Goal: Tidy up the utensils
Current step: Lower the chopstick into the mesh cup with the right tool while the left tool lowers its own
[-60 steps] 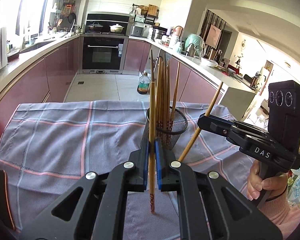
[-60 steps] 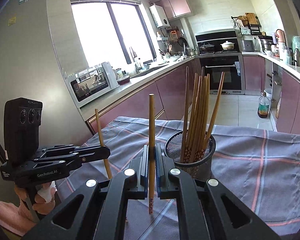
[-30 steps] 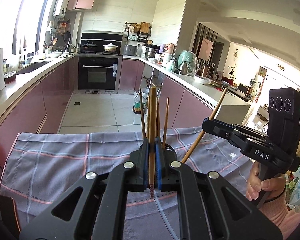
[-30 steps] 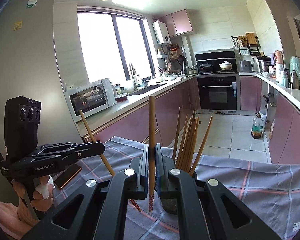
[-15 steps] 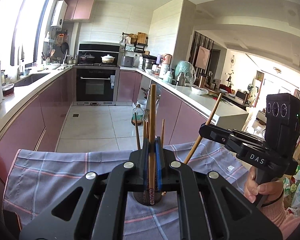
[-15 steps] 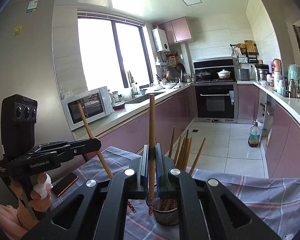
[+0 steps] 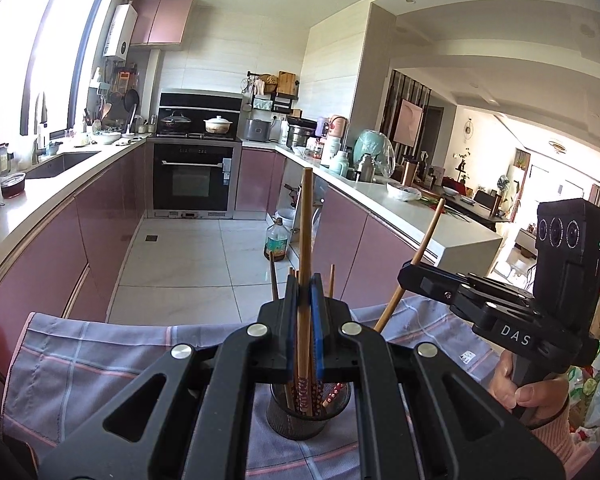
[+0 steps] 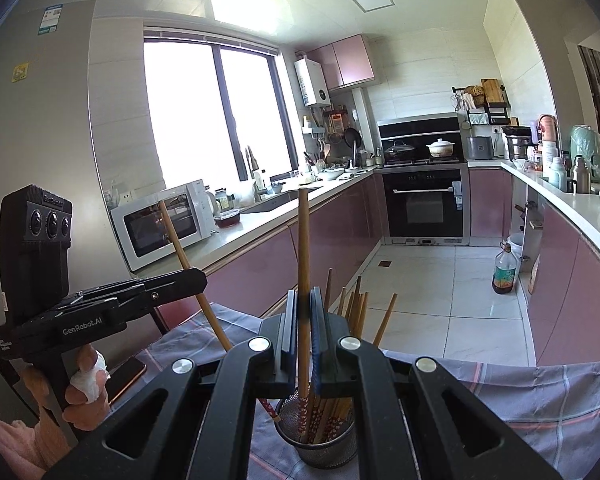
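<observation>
A black mesh cup (image 7: 306, 416) (image 8: 320, 438) stands on the checked cloth and holds several wooden chopsticks. My left gripper (image 7: 304, 300) is shut on one upright chopstick (image 7: 305, 240), whose patterned lower end hangs over the cup's mouth. My right gripper (image 8: 304, 312) is shut on another upright chopstick (image 8: 303, 248), whose lower end reaches into the cup's mouth. Each gripper also shows in the other's view, the right one (image 7: 410, 276) holding its chopstick (image 7: 424, 248) and the left one (image 8: 194, 278) holding its chopstick (image 8: 176, 240).
The grey checked cloth (image 7: 100, 356) (image 8: 540, 400) covers the table. A phone (image 8: 128, 376) lies on it near the left hand. Beyond the table are pink kitchen cabinets, an oven (image 7: 192, 176), a microwave (image 8: 160, 224) and a bottle (image 8: 504, 272) on the floor.
Both grippers have risen and tilted down over the cup; the cup now sits right below the fingers and both chopstick ends are over or in its mouth.
</observation>
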